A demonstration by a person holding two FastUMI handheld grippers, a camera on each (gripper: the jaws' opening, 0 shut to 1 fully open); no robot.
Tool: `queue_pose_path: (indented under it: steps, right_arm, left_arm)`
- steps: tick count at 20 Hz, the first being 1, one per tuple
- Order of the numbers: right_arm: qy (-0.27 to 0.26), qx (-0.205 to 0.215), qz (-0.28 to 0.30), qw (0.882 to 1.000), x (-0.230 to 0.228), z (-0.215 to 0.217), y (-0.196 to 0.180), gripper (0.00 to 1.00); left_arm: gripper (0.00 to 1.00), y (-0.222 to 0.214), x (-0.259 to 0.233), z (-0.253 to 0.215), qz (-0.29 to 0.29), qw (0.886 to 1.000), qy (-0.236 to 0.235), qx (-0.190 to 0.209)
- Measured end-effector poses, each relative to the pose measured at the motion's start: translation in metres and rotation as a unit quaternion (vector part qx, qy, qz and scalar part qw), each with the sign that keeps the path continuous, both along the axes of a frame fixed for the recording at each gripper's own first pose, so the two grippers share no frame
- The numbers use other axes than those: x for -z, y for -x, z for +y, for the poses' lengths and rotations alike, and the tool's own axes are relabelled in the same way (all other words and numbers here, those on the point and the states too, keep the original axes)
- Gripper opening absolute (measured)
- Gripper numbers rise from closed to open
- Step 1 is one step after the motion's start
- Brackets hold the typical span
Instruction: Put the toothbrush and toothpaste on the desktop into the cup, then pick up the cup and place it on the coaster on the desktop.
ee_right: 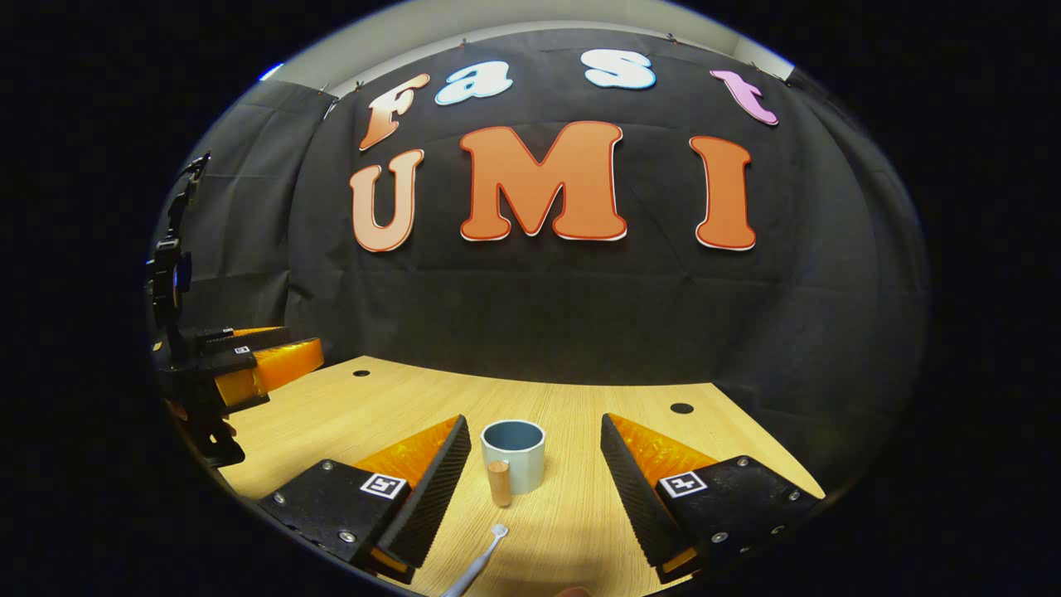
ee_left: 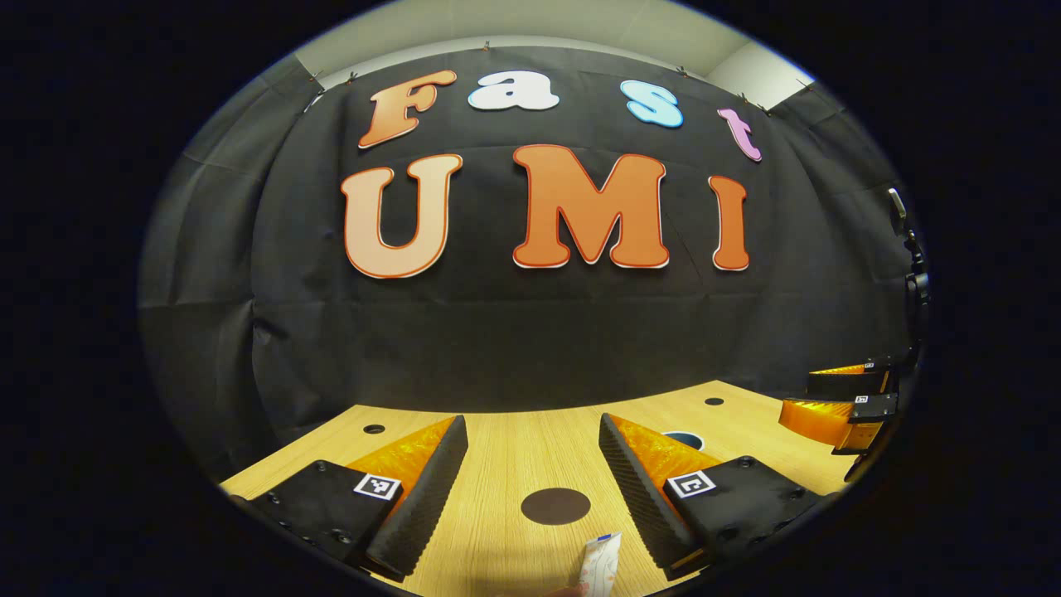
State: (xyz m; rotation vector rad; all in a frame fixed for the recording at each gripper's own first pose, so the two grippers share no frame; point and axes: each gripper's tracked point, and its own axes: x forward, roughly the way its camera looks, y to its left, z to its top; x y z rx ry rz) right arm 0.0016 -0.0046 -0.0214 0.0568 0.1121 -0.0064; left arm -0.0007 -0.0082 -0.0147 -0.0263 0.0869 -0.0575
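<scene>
In the left gripper view my left gripper (ee_left: 530,427) stands open above the wooden desktop (ee_left: 506,456). A dark round coaster (ee_left: 555,506) lies between its fingers, and the end of a white toothpaste tube (ee_left: 599,564) pokes in at the bottom edge. The cup's rim (ee_left: 685,438) peeks from behind the right finger. In the right gripper view my right gripper (ee_right: 535,427) is open, with a pale blue cup (ee_right: 514,454) with a wooden handle (ee_right: 499,482) standing upright between its fingers. The toothbrush (ee_right: 479,564) lies just in front, head toward the cup.
The right gripper (ee_left: 845,402) shows at the right edge of the left gripper view, and the left gripper (ee_right: 240,369) at the left edge of the right gripper view. Small round holes (ee_right: 681,408) mark the desktop's far corners. The black cloth wall closes the back.
</scene>
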Motion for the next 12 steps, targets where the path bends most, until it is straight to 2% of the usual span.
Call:
queue_pose_path:
  steps: [1, 4, 5, 12]
  right_arm:
    - [0.000, -0.003, 0.004, 1.000, 0.002, 0.002, 0.000, 0.95]
    - [-0.003, -0.015, 0.012, 1.000, 0.005, 0.009, 0.001, 0.97]
    - [-0.004, -0.021, 0.018, 1.000, 0.009, 0.012, 0.002, 0.95]
    - [0.010, -0.036, 0.086, 0.996, 0.049, 0.023, 0.005, 0.95]
  left_arm:
    - [0.98, 0.000, 0.003, -0.001, 0.005, 1.000, -0.005, 0.001]
    - [1.00, 0.003, 0.011, -0.005, 0.020, 1.000, -0.012, 0.009]
    - [1.00, 0.003, 0.017, -0.008, 0.028, 0.999, -0.012, 0.014]
    - [1.00, 0.005, 0.065, -0.023, 0.105, 0.993, -0.035, 0.040]
